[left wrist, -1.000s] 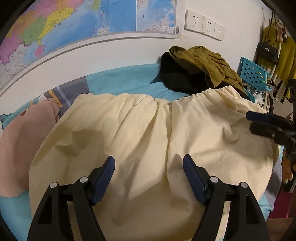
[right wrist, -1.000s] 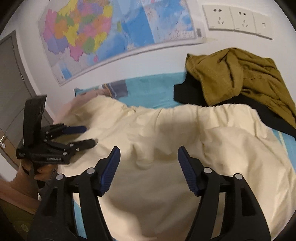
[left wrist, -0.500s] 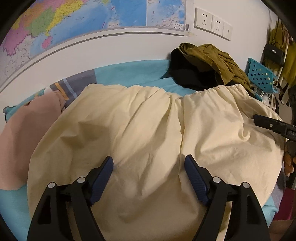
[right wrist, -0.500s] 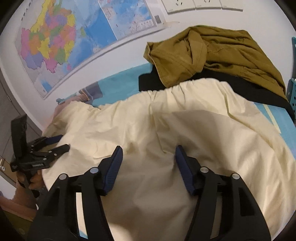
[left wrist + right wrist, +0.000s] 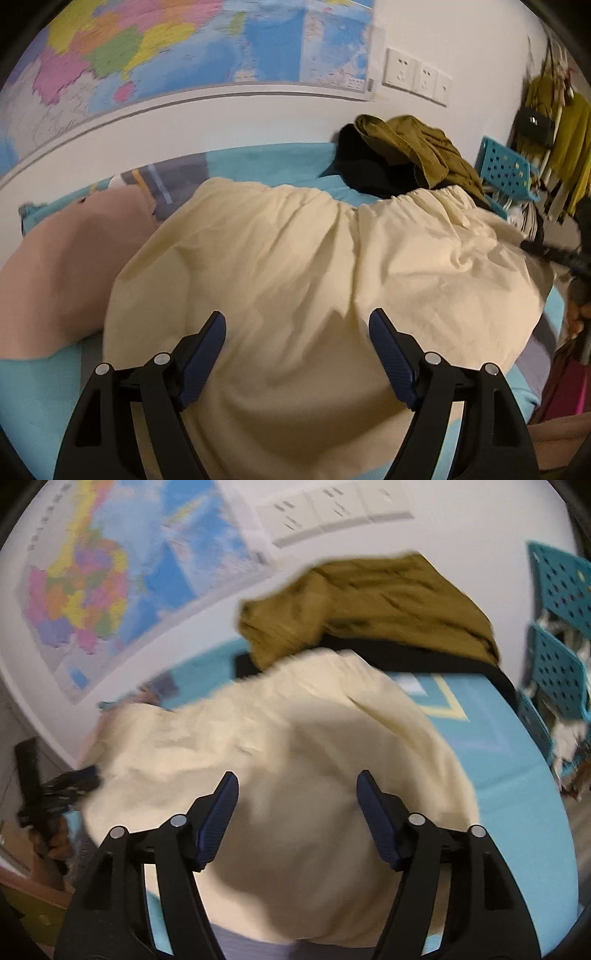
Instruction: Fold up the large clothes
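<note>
The right gripper [image 5: 295,794] has swung rightward over the cream garment [image 5: 295,746].

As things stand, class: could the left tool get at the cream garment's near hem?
Probably yes. The left tool hangs open just above the cream garment, whose near part lies flat and uncovered on the bed, with nothing between.

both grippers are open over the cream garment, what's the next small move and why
Probably lower each gripper to the near hem. The cream garment lies spread on the bed, gathered waistband at the far side. The left gripper and right gripper stand open with nothing between the pads, so nothing is gripped for a fold yet.
</note>
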Available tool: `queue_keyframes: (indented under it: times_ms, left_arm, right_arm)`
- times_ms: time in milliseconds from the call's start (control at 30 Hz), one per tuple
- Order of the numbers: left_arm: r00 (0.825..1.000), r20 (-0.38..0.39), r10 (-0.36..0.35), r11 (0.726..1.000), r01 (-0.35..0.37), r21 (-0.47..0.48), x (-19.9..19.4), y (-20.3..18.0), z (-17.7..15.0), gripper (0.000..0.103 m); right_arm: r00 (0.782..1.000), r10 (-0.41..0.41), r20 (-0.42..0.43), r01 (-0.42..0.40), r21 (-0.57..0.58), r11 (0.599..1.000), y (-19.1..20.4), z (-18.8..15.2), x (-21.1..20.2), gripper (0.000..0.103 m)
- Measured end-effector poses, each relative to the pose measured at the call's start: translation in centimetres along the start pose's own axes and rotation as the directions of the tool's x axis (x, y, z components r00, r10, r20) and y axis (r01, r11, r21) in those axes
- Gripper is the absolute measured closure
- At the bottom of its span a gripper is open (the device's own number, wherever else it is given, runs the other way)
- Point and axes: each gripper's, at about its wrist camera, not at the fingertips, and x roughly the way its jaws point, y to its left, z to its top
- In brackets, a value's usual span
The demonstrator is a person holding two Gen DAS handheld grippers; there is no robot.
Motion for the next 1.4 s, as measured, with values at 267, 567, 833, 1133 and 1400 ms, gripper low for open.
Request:
queue_keyframes:
  times_ms: [267,567,833,1133,1400]
  left_arm:
    - [0.999,-0.016,0.032,0.999,-0.032,-0.001,0.9,0.9,-1.2,0.027]
    - [0.993,0.114,0.016,1.0,-0.013,-0.022,-4.8,3.0,-2.6,0.031]
    - [0.994,0.091,0.056,0.996,-0.049,-0.074,-7.0,6.1,-5.9,0.032]
    - [0.999,0.029,0.019,0.996,-0.016,-0.091,-5.5,7.1,-8.4,0.074]
    - [0.988,-0.002,0.157,0.984,-0.156,-0.091,-5.5,7.5,-7.1,0.097]
  right_arm:
    - [0.999,-0.048,-0.005,0.048,0.022,0.999,-0.4,-0.8,1.4,0.042]
    - [0.988,0.127,0.092,-0.106,-0.202,0.974,7.6,-0.8,-3.3,0.035]
    - [0.974,0.206,-0.098,-0.226,-0.276,0.934,12.3,-3.0,2.5,0.034]
    - [0.954,0.287,-0.085,-0.299,-0.3,0.906,14.5,-3.2,0.4,0.034]
    - [0.956,0.243,-0.163,-0.292,-0.494,0.819,19.7,-6.3,2.6,0.061]
